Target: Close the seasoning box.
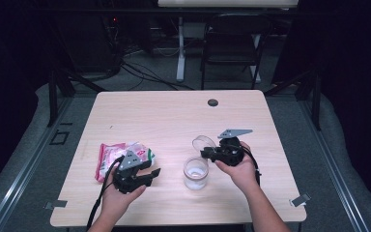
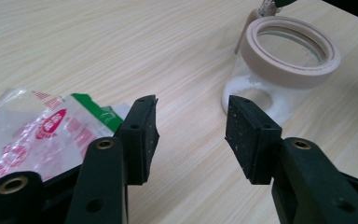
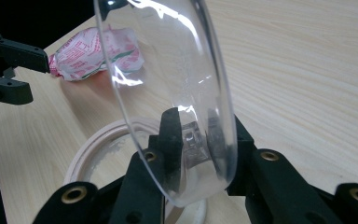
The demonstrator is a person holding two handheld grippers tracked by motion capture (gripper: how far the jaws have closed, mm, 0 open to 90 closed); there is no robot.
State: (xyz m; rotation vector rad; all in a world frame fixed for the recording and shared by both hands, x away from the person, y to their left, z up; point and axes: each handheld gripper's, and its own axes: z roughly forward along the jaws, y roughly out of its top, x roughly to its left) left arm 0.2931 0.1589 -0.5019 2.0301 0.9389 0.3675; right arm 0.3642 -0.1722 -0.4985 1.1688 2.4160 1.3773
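**Clear lid held over the open jar**

Black jaws of the right tool (image 3: 193, 140) are clamped on the small knob of a clear dome lid (image 3: 168, 88), which stands on edge, tilted, just above and behind the glass jar (image 1: 195, 173). This jar stands open on the worktop (image 1: 174, 111) between the two hands, with white powder at the bottom and a beige ring at its mouth. I judge that the lid must come down toward the person and turn flat to close it. Left tool (image 2: 191, 135) has its jaws apart with nothing between them, pointing at the jar, beside a red and white plastic bag (image 1: 121, 157).
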